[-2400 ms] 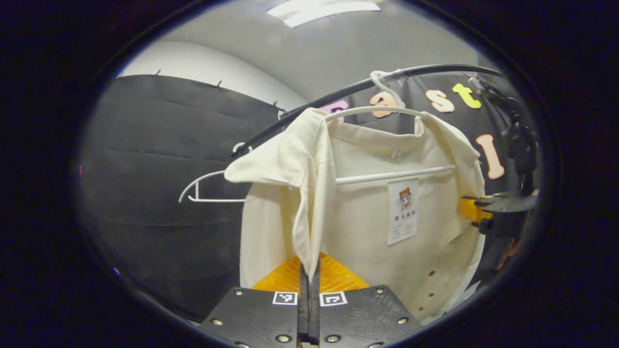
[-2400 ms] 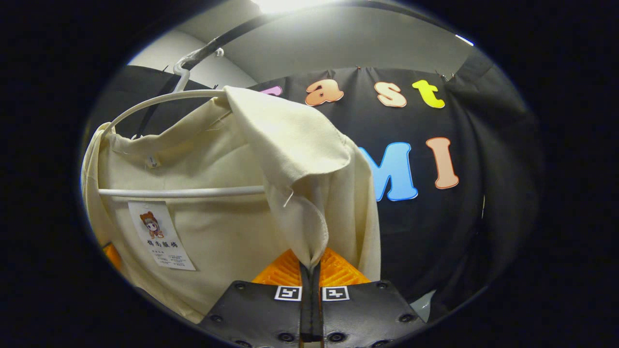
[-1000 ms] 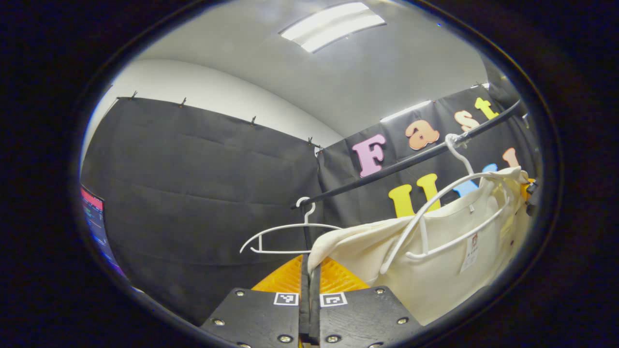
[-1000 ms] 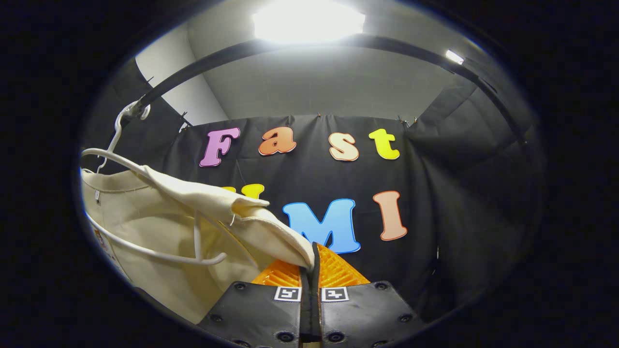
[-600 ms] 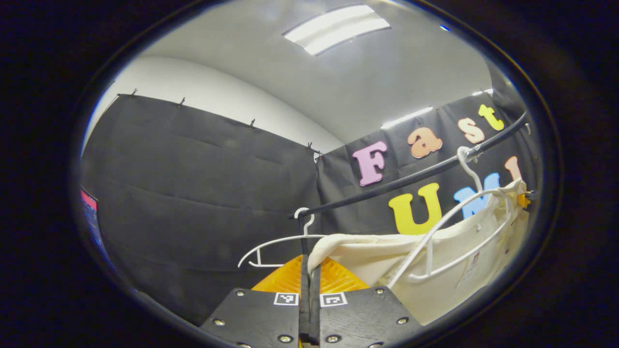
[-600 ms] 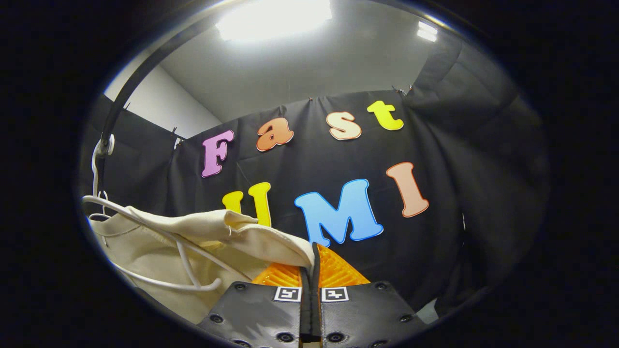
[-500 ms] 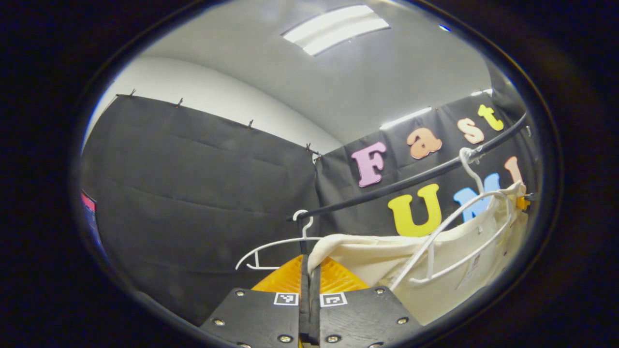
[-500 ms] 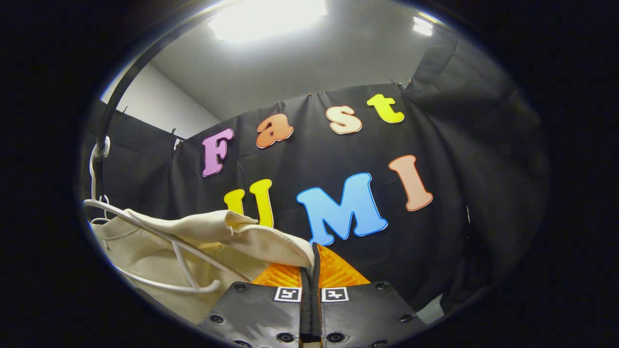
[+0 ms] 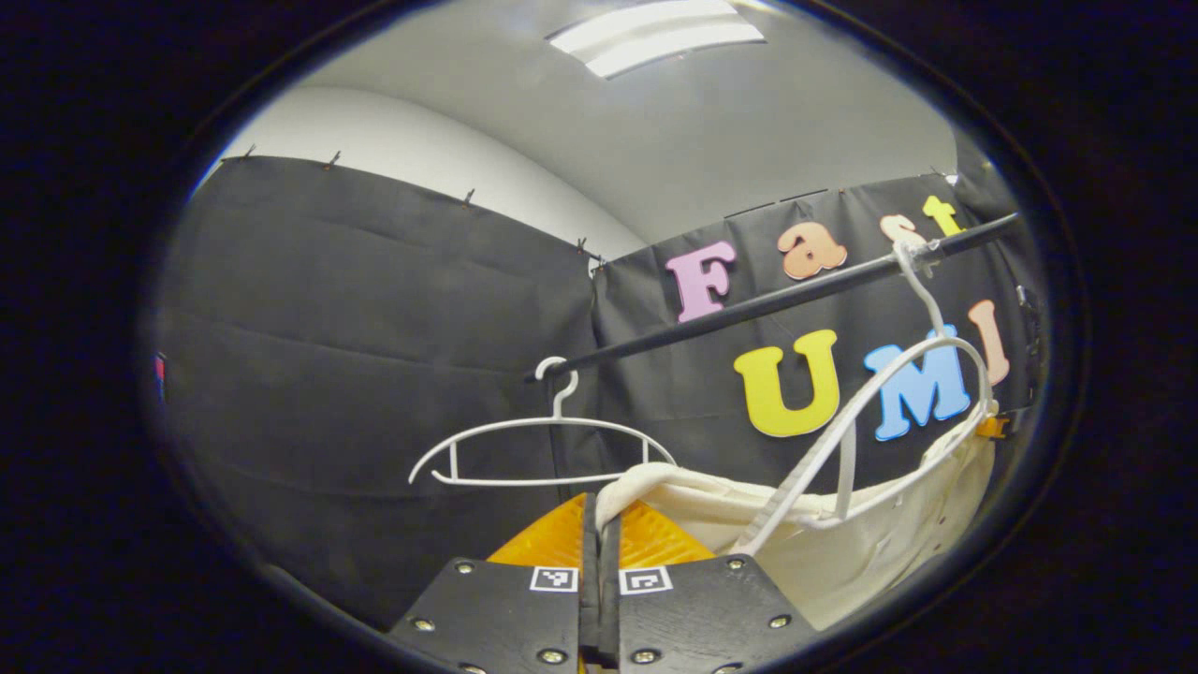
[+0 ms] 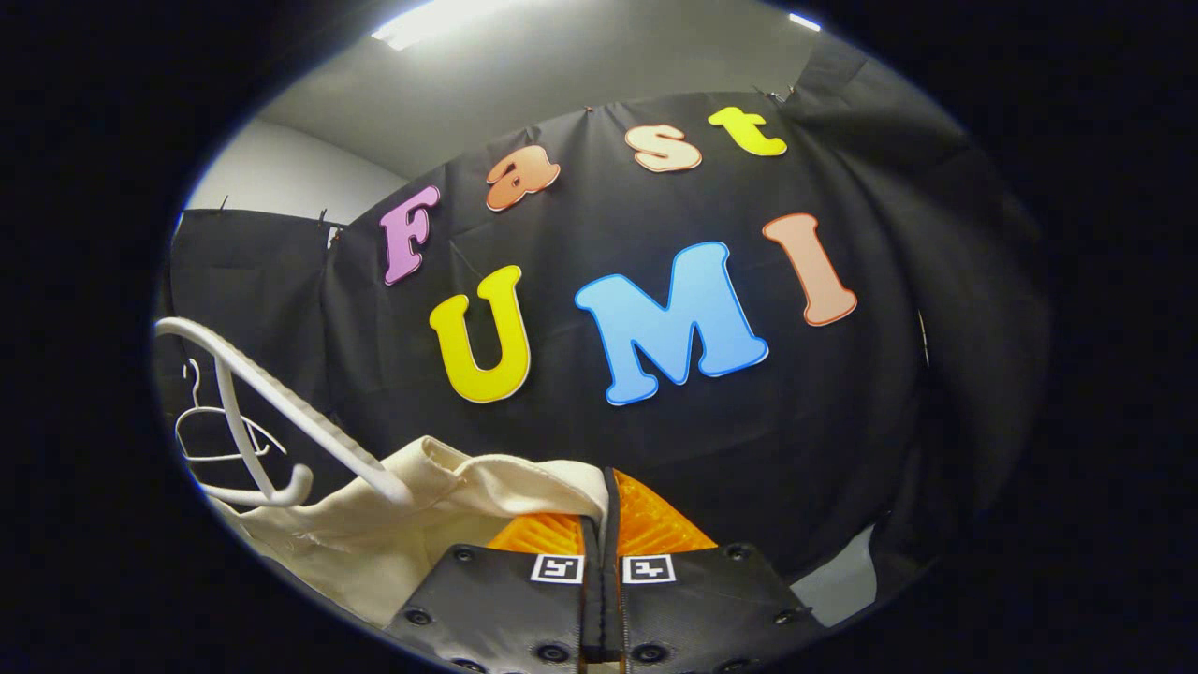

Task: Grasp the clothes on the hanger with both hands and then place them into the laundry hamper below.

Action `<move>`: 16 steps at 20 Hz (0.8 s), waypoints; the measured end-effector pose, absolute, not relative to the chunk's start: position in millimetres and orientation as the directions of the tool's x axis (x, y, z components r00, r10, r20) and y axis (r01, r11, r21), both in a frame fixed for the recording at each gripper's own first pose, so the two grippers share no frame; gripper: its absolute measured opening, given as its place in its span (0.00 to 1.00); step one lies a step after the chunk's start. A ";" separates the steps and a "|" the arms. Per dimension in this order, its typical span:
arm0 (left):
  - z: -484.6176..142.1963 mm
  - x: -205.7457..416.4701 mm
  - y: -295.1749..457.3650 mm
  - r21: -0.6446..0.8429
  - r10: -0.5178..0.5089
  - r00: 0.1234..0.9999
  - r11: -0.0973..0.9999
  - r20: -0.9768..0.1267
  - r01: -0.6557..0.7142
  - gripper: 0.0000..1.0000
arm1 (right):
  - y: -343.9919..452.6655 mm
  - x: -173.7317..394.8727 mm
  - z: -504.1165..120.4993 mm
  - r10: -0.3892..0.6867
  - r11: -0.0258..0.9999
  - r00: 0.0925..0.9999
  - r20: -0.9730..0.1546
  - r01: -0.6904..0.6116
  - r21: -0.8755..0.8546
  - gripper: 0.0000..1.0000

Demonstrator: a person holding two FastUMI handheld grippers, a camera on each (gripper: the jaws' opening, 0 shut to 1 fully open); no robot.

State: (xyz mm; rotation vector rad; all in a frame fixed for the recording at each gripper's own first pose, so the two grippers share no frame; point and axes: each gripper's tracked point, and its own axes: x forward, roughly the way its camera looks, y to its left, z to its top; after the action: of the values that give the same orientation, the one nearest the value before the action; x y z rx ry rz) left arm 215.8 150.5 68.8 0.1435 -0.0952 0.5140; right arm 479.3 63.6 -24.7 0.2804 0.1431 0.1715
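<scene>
We have the left claw point(image 9: 599, 524) clamped on one edge of the cream garment point(image 9: 842, 552) and the right claw point(image 10: 604, 505) clamped on another. The garment sags below the white hanger point(image 9: 870, 412), which hangs from the black rail point(image 9: 749, 304). An empty hanger point(image 9: 538, 449) hangs further along the rail.

We find no readable text, label, brand or number on the things here. Each set of tongs carries two small square black-and-white coded markers point(image 9: 599, 579) on its black body, seen also in the right gripper view point(image 10: 601, 568); these bear patterns, not letters.
</scene>
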 end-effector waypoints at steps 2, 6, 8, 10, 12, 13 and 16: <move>61.4 208.7 148.4 0.126 0.484 0.866 0.858 0.123 -0.497 0.01 | 65.2 471.7 -36.4 0.200 0.947 0.972 -0.124 -0.159 0.280 0.01; 45.1 197.1 147.1 0.125 0.477 0.874 0.865 0.094 -0.486 0.01 | 64.5 446.9 -56.5 0.224 0.942 0.965 -0.140 -0.177 0.284 0.01; 36.6 192.8 147.0 0.123 0.473 0.878 0.869 0.079 -0.479 0.00 | 65.8 429.8 -64.5 0.238 0.941 0.960 -0.150 -0.189 0.280 0.01; 28.8 191.3 143.9 0.117 0.455 0.888 0.881 0.060 -0.459 0.00 | 64.3 411.6 -69.5 0.237 0.944 0.958 -0.160 -0.189 0.269 0.01; 25.6 188.4 138.2 0.115 0.429 0.901 0.894 0.057 -0.433 0.01 | 67.1 393.8 -68.6 0.245 0.946 0.956 -0.160 -0.199 0.256 0.01; 24.9 186.8 135.0 0.114 0.415 0.908 0.901 0.056 -0.419 0.01 | 66.9 384.5 -68.3 0.245 0.949 0.956 -0.160 -0.203 0.241 0.00; 20.6 182.8 118.6 0.087 0.358 0.933 0.929 0.050 -0.361 0.01 | 70.4 357.6 -68.3 0.250 0.952 0.954 -0.164 -0.212 0.221 0.01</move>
State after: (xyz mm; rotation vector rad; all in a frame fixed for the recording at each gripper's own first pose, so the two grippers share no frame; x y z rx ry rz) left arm 182.8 118.6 20.6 0.0949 -0.0333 0.3682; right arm 357.6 70.4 -68.3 0.2032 0.1924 0.2362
